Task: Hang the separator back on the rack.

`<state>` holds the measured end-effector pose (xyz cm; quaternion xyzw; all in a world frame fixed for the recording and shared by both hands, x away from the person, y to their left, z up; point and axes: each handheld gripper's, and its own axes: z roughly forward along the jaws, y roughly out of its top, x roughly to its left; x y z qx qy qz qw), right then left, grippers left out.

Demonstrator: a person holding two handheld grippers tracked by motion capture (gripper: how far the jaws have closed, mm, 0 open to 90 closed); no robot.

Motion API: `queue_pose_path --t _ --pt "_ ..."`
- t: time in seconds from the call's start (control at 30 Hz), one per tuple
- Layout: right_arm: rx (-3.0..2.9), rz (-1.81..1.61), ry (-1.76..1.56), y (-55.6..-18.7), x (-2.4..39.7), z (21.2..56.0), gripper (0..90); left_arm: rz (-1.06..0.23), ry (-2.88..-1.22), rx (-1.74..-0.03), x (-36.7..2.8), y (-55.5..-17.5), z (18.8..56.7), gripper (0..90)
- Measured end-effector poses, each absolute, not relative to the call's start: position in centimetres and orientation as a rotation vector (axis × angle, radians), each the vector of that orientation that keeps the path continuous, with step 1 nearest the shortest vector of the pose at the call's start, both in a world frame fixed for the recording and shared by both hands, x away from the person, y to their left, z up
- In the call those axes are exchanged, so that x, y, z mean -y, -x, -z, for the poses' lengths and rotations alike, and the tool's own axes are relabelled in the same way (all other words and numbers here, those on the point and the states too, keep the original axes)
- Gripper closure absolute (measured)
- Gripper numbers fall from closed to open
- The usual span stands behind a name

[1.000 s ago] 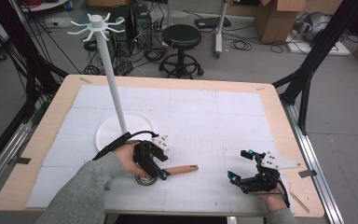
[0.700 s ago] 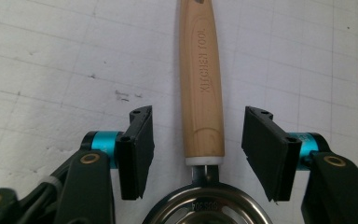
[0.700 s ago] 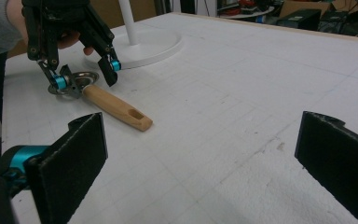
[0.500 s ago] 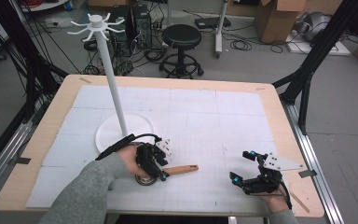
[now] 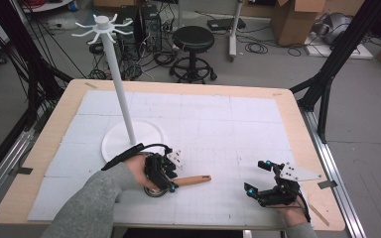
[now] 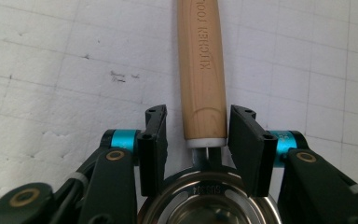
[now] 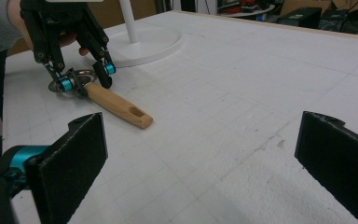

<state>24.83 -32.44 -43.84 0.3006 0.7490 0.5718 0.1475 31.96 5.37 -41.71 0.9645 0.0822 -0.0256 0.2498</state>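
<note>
A small metal strainer [image 6: 205,198] with a wooden handle [image 6: 200,56] lies flat on the white mat, near its front edge. My left gripper [image 5: 171,184] points down over the spot where handle [image 5: 193,180] meets metal ring. Its jaws have just been closing and stand on either side of the handle's end. A gap remains at one pad, so the left gripper [image 6: 196,135] is open. In the right gripper view the left gripper [image 7: 86,77] stands over the strainer's handle [image 7: 116,105]. My right gripper [image 5: 255,176] rests at the front right, and this gripper [image 7: 200,163] is open wide with nothing between its pads.
A tall white stand [image 5: 119,89] with hook arms at its top rises from a round white base [image 5: 134,136] behind my left hand; that base [image 7: 144,44] is also in the right gripper view. The wooden table edge [image 5: 327,218] lies just beyond my right hand.
The left gripper's jaws look drawn in closer around the handle's end. Both hands and the strainer have kept their places.
</note>
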Motion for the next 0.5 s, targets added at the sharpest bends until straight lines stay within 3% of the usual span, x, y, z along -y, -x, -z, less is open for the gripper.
queue_pose_path --t 0.5 --pt "-2.155 -1.641 -0.869 -24.85 32.45 43.87 1.3 0.061 -2.657 -0.229 -5.25 -31.61 41.60 62.1"
